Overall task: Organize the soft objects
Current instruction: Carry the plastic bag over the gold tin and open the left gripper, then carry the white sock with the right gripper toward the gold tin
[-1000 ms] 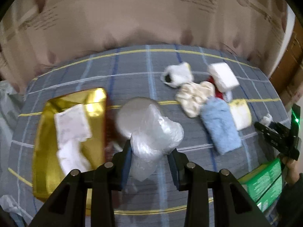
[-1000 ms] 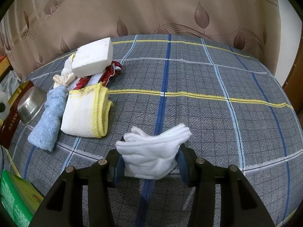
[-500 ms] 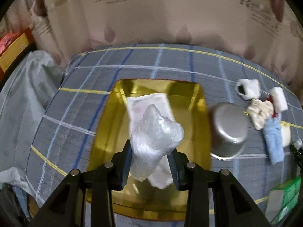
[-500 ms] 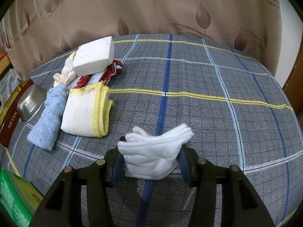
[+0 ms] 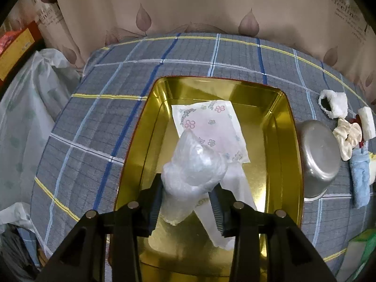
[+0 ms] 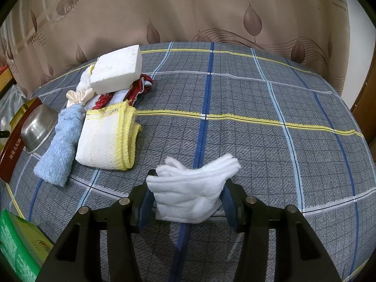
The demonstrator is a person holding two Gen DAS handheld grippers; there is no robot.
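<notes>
While left claw (image 5: pixel 188 199) loosens on plastic bag (image 5: pixel 195 171) | packets (image 5: pixel 209 127) underneath | right claw (image 6: pixel 186 202) grips cloth (image 6: pixel 192 188)

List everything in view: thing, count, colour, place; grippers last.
Tray: 1, gold, on bedspread.
Flowered packet: 1, white, in tray.
Plastic bag: 1, clear, between left jaws over tray.
Bowl: 1, steel, upside down beside tray.
Sponge: 1, white, atop pile.
Yellow-edged cloth: 1, white, folded beside blue towel.
Scrunchie: 1, cream, in pile.
Fluffy band: 1, white, behind bowl.
Red cloth: 1, under sponge.
Green box: 1, near edge.
White cloth: 1, in right jaws.
Left gripper: jaws just opening.
Right gripper: gripping.
</notes>
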